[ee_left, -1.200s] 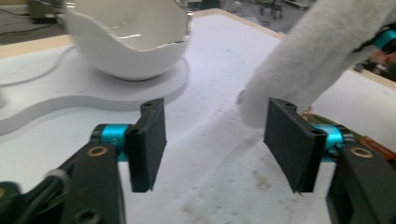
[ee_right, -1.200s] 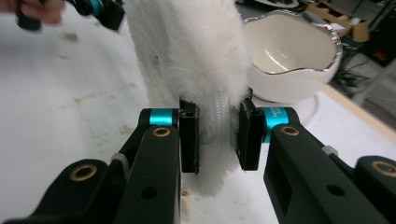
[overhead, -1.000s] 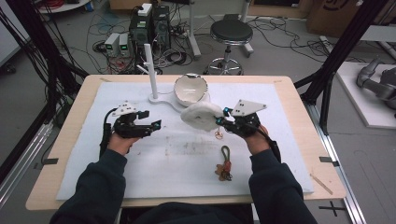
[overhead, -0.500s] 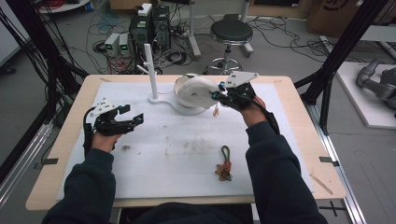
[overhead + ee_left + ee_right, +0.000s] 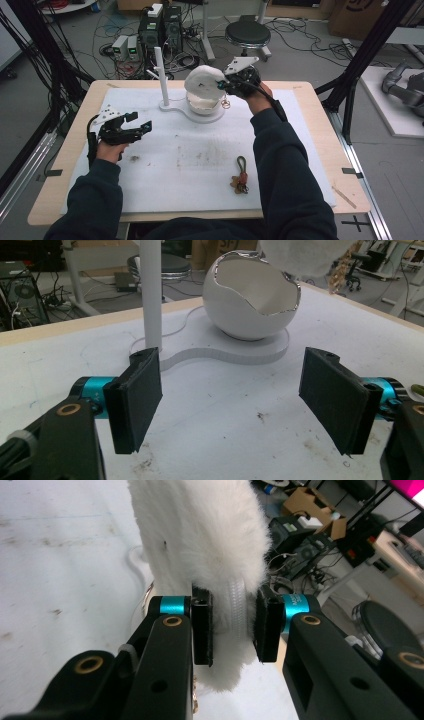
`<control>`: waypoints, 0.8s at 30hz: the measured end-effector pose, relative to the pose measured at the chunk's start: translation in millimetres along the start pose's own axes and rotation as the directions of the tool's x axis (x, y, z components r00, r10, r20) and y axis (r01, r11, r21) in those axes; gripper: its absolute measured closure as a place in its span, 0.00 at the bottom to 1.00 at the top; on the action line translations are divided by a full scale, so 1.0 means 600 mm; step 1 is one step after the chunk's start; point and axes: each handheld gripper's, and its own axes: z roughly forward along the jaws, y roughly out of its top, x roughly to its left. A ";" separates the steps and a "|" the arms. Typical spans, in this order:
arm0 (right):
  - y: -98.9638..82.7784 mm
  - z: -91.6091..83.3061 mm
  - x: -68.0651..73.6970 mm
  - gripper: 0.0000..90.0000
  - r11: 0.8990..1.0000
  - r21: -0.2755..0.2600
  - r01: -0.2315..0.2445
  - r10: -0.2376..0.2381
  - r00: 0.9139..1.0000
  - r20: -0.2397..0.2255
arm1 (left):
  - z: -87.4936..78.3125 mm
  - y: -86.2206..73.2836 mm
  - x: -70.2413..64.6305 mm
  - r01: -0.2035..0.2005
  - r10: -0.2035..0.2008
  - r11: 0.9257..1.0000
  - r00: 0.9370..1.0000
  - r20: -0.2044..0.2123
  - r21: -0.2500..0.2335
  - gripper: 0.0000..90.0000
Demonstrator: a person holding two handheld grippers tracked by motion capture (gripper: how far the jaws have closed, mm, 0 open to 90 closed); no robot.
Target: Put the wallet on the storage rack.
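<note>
Nearest the person, a small keyring (image 5: 241, 176) with a cord loop lies alone on the white mat (image 5: 200, 165), well inside the near edge of the surface (image 5: 65, 145), with bare mat around it on every side. Further in on the left, the left gripper (image 5: 136, 126) hangs just above the mat, its jaws wide apart with nothing between them; in the left gripper view bare mat runs from the pads (image 5: 142, 395) to the white stand base (image 5: 220, 352). Beyond that gap sits the egg-shaped bowl (image 5: 250, 297) on the base, with the upright post (image 5: 161, 75) beside it. Farthest, near the back edge, the right gripper (image 5: 227, 86) is raised over the bowl, jaws narrowed onto the fluffy white pad (image 5: 202, 82), gripping its ribbed rim (image 5: 234, 617); the pad stands on edge above the bowl's opening.
</note>
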 end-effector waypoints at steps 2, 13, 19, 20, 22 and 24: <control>0.013 0.009 -0.006 0.83 1.000 0.007 0.010 -0.010 1.000 -0.002 | -0.002 -0.001 0.003 0.007 -0.007 1.000 1.000 -0.003 -0.002 0.28; 0.045 0.070 -0.019 0.83 0.997 0.046 0.066 -0.067 0.998 0.017 | -0.006 -0.008 0.007 0.015 -0.015 1.000 1.000 -0.002 0.001 0.29; 0.021 0.090 -0.015 0.83 0.989 0.106 0.104 -0.106 0.994 0.015 | -0.011 -0.011 0.010 0.023 -0.023 1.000 1.000 -0.007 -0.002 0.29; 0.015 0.090 -0.015 0.83 0.987 0.116 0.110 -0.113 0.994 0.016 | -0.011 -0.012 0.009 0.023 -0.023 1.000 1.000 -0.008 0.000 0.29; 0.005 0.090 -0.013 0.83 0.981 0.145 0.128 -0.134 0.991 0.029 | -0.011 -0.014 0.009 0.023 -0.023 1.000 1.000 -0.008 0.005 0.29; -0.005 0.088 -0.012 0.83 0.972 0.169 0.160 -0.169 0.985 0.038 | -0.011 -0.014 0.008 0.024 -0.024 1.000 1.000 -0.010 0.005 0.29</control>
